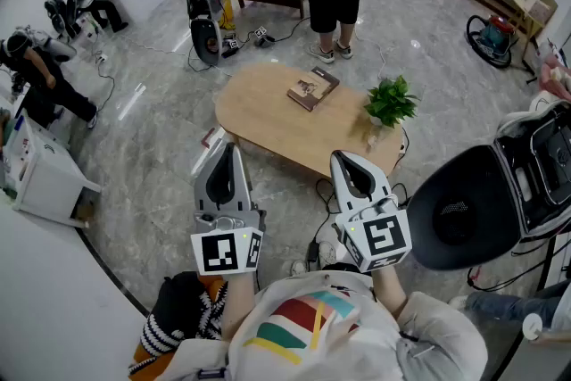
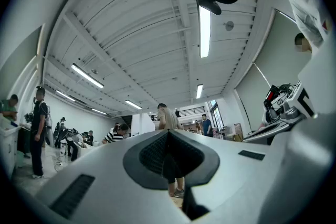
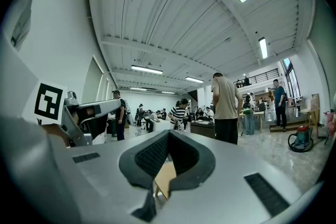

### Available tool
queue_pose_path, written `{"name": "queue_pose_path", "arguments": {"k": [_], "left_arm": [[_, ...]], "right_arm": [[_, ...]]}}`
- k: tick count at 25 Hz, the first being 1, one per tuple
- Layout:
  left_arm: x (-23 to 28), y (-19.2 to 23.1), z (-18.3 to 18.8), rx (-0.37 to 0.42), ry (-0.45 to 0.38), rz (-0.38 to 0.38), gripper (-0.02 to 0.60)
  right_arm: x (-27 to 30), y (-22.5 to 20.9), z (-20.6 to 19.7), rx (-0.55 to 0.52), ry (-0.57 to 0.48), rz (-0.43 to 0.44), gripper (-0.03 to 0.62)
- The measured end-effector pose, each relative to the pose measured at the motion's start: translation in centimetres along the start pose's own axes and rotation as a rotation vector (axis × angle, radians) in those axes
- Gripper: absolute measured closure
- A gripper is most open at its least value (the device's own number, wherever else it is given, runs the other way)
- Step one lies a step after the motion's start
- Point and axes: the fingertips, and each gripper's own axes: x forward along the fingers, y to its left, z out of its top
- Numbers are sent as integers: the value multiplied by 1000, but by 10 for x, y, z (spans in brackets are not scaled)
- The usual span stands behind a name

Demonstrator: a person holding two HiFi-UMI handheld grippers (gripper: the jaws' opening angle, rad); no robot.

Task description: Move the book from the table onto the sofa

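A: Head view first. Your book [image 1: 313, 88] lies flat on the oval bench [image 1: 259, 116], near its far edge, well apart from your left claw [image 1: 229, 149] and right claw [image 1: 344, 160].

B: It looks thin, stiff and light. Pinch it by the spine edge, since the cover may be slick.

A: Left gripper view: your left claw is pressed together, with nothing in it.

B: Right gripper view: the right claw is the same, closed and empty. The floor [image 1: 152, 147] is glossy, with cables [image 1: 323, 190] and people around. No sofa shows.
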Motion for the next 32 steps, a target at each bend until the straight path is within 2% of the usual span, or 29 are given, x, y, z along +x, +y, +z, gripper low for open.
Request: {"name": "queue_pose_path", "arguments": {"k": [12,19,32], "left_arm": [[0,-3,-1,-20,4,-4,575],[18,-14,2,-9,-3,-4,575],[63,-35,-2,44,11,1,575]], "right_arm": [[-6,-4,4,-15,25,-33,580],[2,-19,7,-24,-7,-2,580],[22,-71,-10,63,-25,36,580]]}}
